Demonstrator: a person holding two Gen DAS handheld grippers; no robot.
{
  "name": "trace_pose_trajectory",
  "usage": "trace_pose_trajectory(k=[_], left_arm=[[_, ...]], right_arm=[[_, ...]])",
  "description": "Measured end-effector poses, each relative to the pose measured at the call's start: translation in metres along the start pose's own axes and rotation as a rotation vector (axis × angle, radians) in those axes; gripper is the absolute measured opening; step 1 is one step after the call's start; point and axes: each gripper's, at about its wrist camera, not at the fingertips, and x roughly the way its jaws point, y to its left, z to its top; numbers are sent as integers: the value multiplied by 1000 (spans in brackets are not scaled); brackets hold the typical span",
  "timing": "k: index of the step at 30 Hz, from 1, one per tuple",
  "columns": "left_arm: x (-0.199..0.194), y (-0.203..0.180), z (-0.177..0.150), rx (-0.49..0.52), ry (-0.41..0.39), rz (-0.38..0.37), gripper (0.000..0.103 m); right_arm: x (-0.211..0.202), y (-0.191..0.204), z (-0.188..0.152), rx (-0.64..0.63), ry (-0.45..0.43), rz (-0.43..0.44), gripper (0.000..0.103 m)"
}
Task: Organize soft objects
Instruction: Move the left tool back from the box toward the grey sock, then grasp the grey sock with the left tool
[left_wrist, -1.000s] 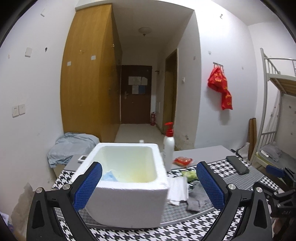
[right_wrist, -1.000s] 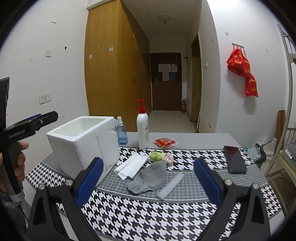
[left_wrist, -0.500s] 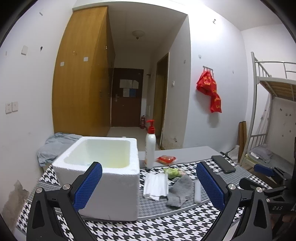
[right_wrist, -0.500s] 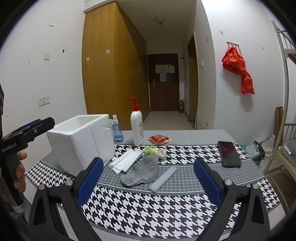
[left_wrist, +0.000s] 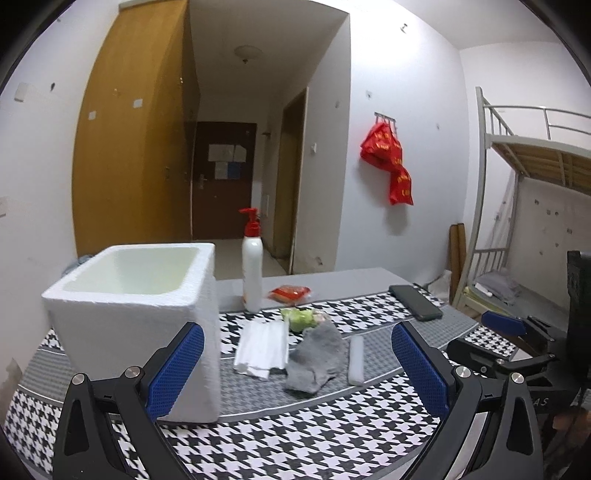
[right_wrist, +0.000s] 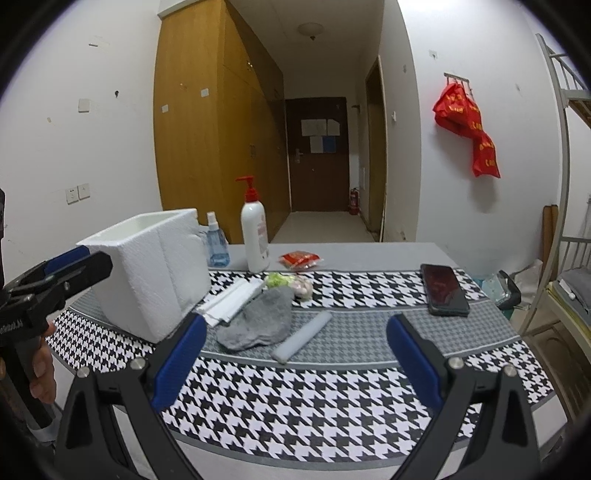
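Grey sock (right_wrist: 258, 321) on houndstooth table (right_wrist: 332, 398) beside foam box (right_wrist: 155, 269); both grippers' fingers spread, empty; dorm room.

Gray sock (right_wrist: 258, 320) touching foam box (right_wrist: 147, 269)

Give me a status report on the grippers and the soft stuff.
Left gripper open, empty. Right gripper open, empty. Gray sock flat on table, beside foam box. Nothing blocking it.

We see an evenly lit, slightly dim room, soft shadows, no strong glare; edges bend strongly and corners go black.
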Motion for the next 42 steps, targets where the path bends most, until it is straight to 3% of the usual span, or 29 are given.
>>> trace_pose_trajectory(k=[14,40,42], left_arm=[[41,-27,-6,47,120,-49,102],[147,-34,-13,71,334,-9,102],[156,-33,-16,64,366,-19,96]], right_arm=[[18,-31,-15,36,53,-2,100],[58,-70,-26,98,145,32,100],[62,-71,-26,100,152,36,100]])
